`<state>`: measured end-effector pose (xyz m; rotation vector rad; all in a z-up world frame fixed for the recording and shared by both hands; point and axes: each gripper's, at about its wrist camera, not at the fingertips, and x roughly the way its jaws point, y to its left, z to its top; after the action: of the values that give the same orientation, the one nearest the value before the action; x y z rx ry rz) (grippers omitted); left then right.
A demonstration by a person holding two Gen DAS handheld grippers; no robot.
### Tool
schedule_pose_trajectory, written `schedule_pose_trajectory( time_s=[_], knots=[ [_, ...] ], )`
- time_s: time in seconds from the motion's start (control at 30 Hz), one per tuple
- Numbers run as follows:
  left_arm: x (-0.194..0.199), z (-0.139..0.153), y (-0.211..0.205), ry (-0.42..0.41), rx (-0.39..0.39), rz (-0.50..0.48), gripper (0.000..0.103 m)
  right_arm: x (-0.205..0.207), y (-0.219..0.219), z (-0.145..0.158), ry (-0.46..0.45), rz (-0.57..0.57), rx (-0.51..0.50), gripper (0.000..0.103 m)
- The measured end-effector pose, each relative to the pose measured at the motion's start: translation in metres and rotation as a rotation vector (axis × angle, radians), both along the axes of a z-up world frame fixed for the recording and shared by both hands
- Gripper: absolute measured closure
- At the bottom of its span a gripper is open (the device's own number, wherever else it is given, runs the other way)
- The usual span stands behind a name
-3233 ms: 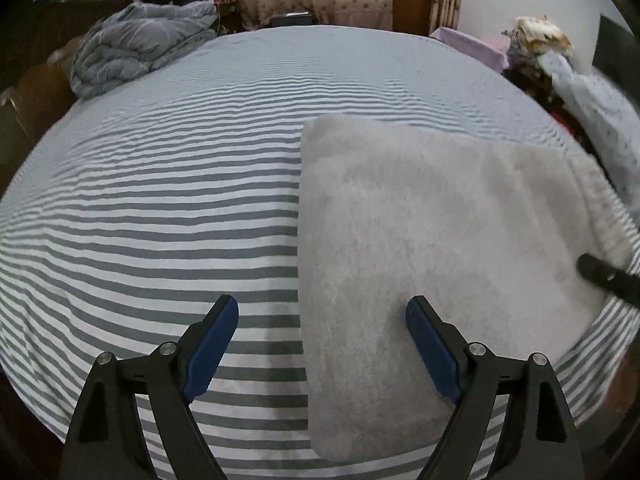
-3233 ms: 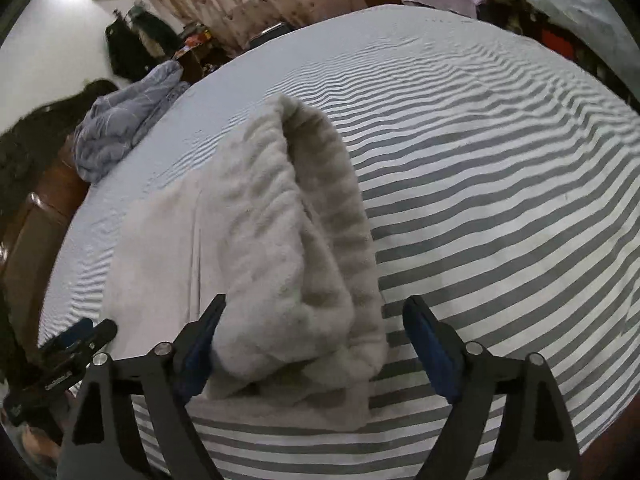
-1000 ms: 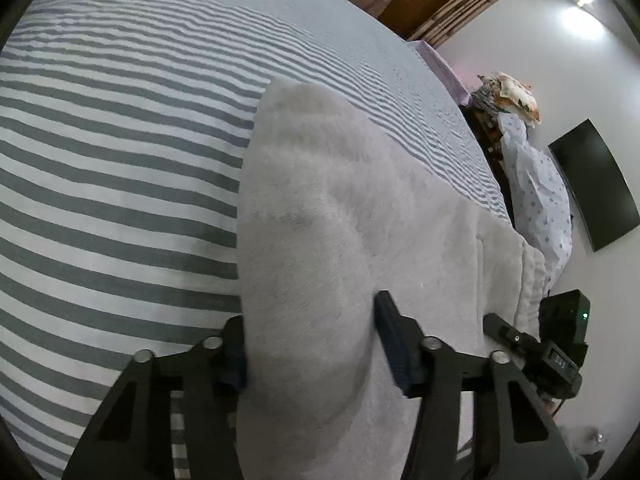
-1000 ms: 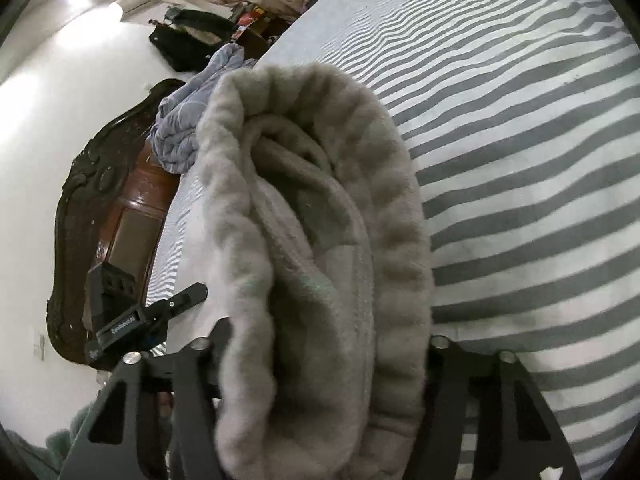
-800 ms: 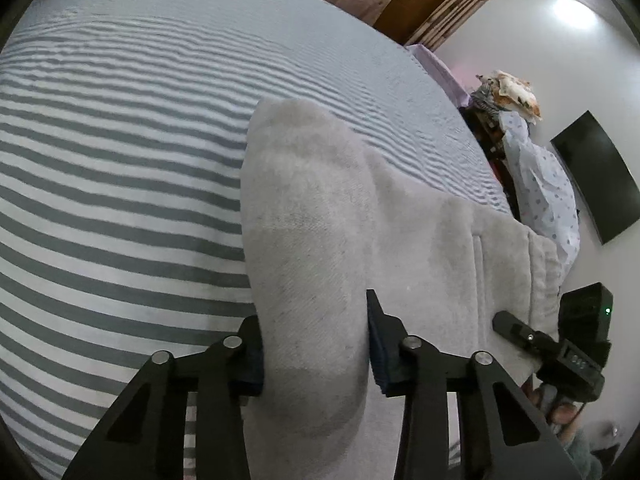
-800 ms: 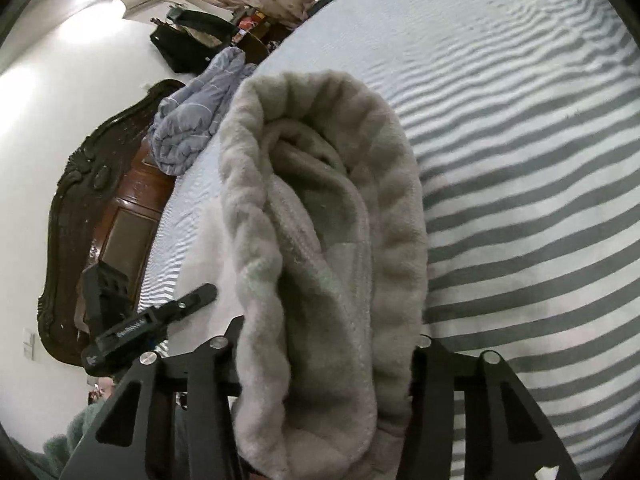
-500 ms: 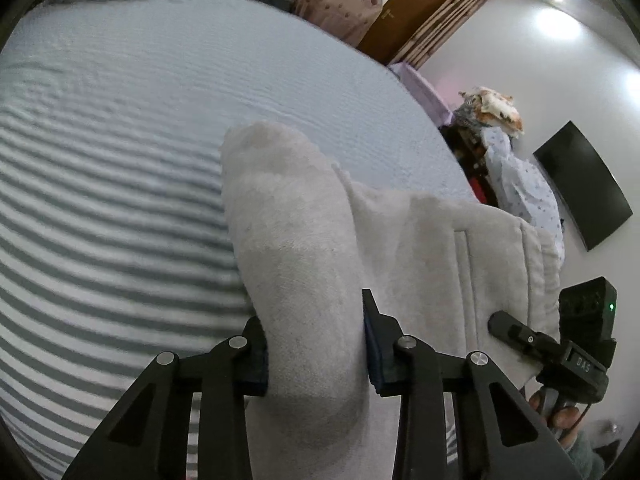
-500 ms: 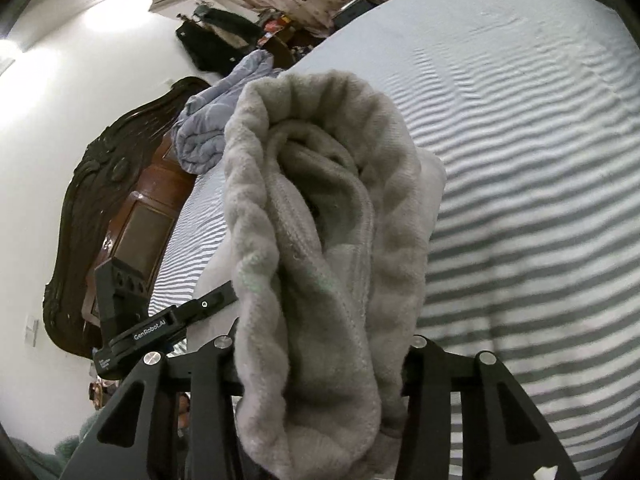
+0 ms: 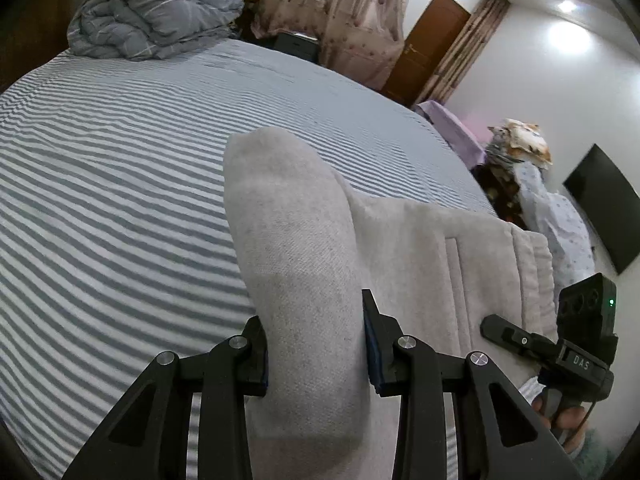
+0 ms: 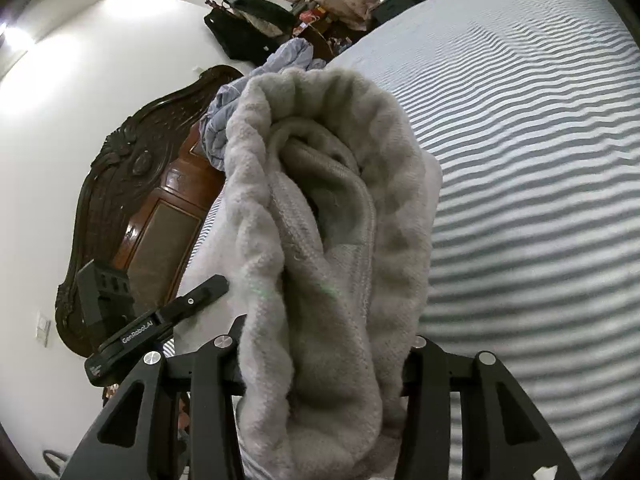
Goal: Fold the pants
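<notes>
The light grey fleece pants [image 9: 288, 220] lie folded on the striped bed sheet [image 9: 120, 200]. My left gripper [image 9: 316, 342] is shut on one folded end, which rises as a hump off the bed. In the right wrist view my right gripper [image 10: 324, 360] is shut on the thick ribbed waistband bunch of the pants [image 10: 320, 160], held up above the sheet [image 10: 540, 160]. The pants hide both right pads. Each view shows the other gripper's black housing at its edge, the right one [image 9: 580, 360] and the left one [image 10: 132, 332], with a hand under it.
A crumpled blue-grey duvet [image 9: 152, 24] lies at the far corner of the bed. The dark carved headboard [image 10: 132, 200] stands beyond the pants. A pile of clothes [image 9: 520, 140], a wall television [image 9: 608, 208] and a wooden door [image 9: 432, 40] are off the bed's far side.
Both grippers, open over the flat pants at first, have shut on them. Over the last second both rose and carried their ends of the pants up off the sheet.
</notes>
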<state>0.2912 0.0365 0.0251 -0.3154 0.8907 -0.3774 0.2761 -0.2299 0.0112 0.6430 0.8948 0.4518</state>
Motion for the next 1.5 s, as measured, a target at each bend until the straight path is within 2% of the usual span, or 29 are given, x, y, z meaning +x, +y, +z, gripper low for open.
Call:
schedule_pose_trajectory(
  time_s=[0.2, 0.27, 0.3, 0.4, 0.47, 0.53, 0.6, 0.77, 0.83, 0.93, 1.1, 1.17, 1.23, 1.33, 1.4, 1.5],
  knots=[
    [0.035, -0.033, 0.012, 0.045, 0.036, 0.025, 0.067, 0.036, 0.018, -0.034, 0.057, 0.019, -0.007, 0.062],
    [0.04, -0.051, 0.019, 0.073, 0.053, 0.03, 0.067, 0.039, 0.023, -0.046, 0.072, 0.025, -0.029, 0.061],
    [0.039, -0.058, 0.02, 0.083, 0.064, 0.033, 0.066, 0.039, 0.027, -0.054, 0.081, 0.019, -0.073, 0.06],
    [0.038, -0.08, 0.024, 0.094, 0.096, 0.039, 0.059, 0.035, 0.029, -0.071, 0.085, 0.016, -0.198, 0.048],
    [0.033, -0.086, 0.028, 0.085, 0.099, 0.05, 0.049, 0.028, 0.03, -0.079, 0.069, 0.011, -0.266, 0.023],
    [0.024, -0.091, 0.028, 0.058, 0.126, 0.055, 0.039, 0.017, 0.033, -0.08, 0.014, 0.004, -0.354, 0.019],
    [0.019, -0.097, 0.027, 0.024, 0.161, 0.056, 0.032, 0.012, 0.035, -0.084, -0.014, 0.022, -0.383, 0.019],
    [0.016, -0.107, 0.03, -0.012, 0.174, 0.072, 0.026, 0.006, 0.044, -0.088, -0.038, 0.003, -0.441, 0.015],
    [0.016, -0.105, 0.033, 0.0, 0.172, 0.083, 0.026, 0.009, 0.047, -0.083, -0.023, -0.01, -0.445, 0.015],
    [0.006, -0.091, 0.031, 0.002, 0.222, 0.096, 0.026, 0.008, 0.043, -0.071, 0.013, -0.034, -0.474, 0.013],
    [-0.033, -0.055, 0.029, -0.044, 0.295, 0.122, 0.026, -0.018, 0.056, -0.024, -0.031, -0.074, -0.614, 0.013],
    [-0.051, -0.041, 0.032, -0.062, 0.302, 0.148, 0.021, -0.036, 0.063, -0.007, -0.047, -0.095, -0.654, 0.012],
    [-0.077, -0.027, 0.034, -0.085, 0.331, 0.187, 0.01, -0.054, 0.073, 0.009, -0.062, -0.115, -0.694, 0.011],
    [-0.111, -0.011, 0.031, -0.11, 0.365, 0.202, 0.003, -0.09, 0.087, 0.031, -0.1, -0.134, -0.739, 0.006],
    [-0.127, -0.005, 0.031, -0.113, 0.374, 0.21, 0.002, -0.102, 0.098, 0.042, -0.117, -0.147, -0.749, 0.001],
    [-0.156, 0.004, 0.03, -0.104, 0.363, 0.224, 0.0, -0.128, 0.109, 0.054, -0.118, -0.16, -0.755, 0.001]
  ],
)
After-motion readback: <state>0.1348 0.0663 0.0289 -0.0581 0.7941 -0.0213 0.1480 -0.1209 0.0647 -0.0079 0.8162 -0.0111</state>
